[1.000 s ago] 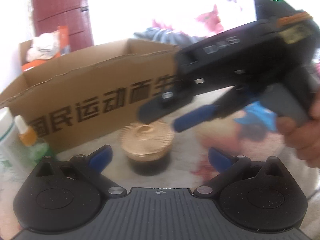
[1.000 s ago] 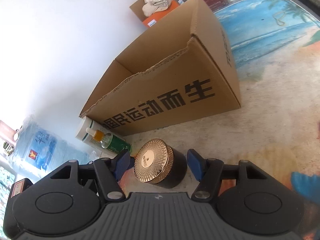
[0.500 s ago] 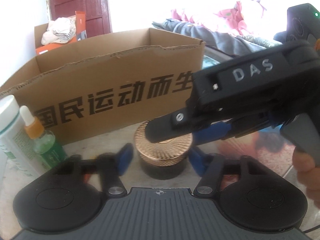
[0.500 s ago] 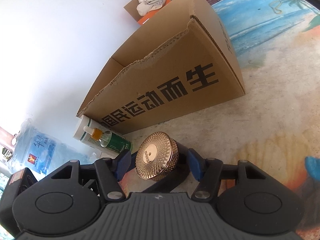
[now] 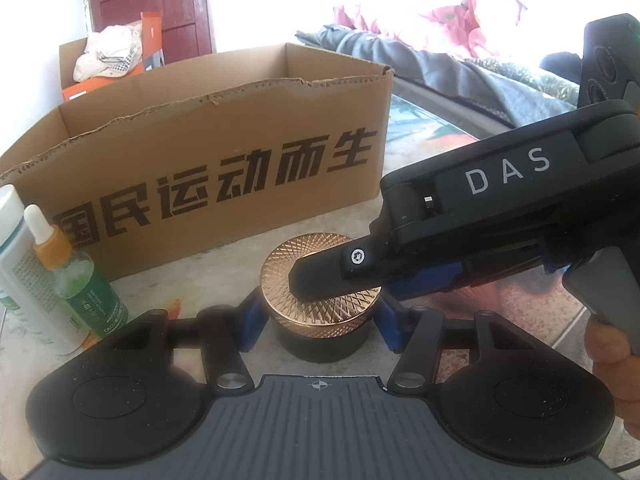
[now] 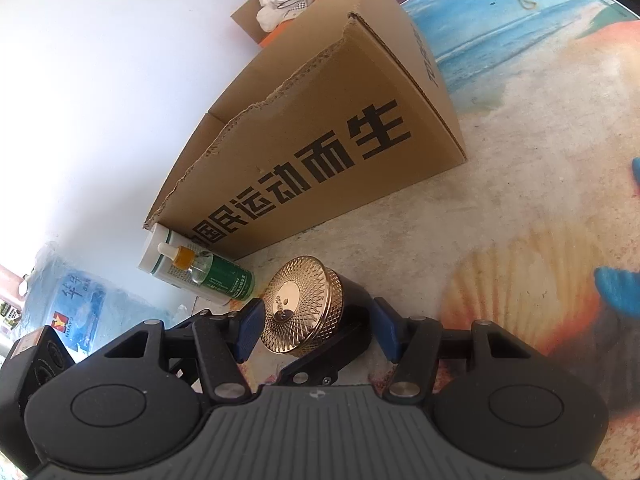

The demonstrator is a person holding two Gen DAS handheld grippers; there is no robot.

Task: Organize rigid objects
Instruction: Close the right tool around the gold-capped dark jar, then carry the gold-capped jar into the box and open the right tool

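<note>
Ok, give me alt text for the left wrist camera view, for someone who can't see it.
A black jar with a gold lid sits between the fingers of the left tool, while the right tool reaches in over the lid from the right. Behind stands an open cardboard box, with a green dropper bottle at left.

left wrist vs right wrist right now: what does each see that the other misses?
Left wrist only: the right gripper from outside, one finger lying across the jar's gold lid, the person's hand on its handle, and bedding behind.

Right wrist only: the beach-print table cover and a blue water jug beside the wall.

Both: the black jar between blue pads, the cardboard box, the green dropper bottle and the white tube.
</note>
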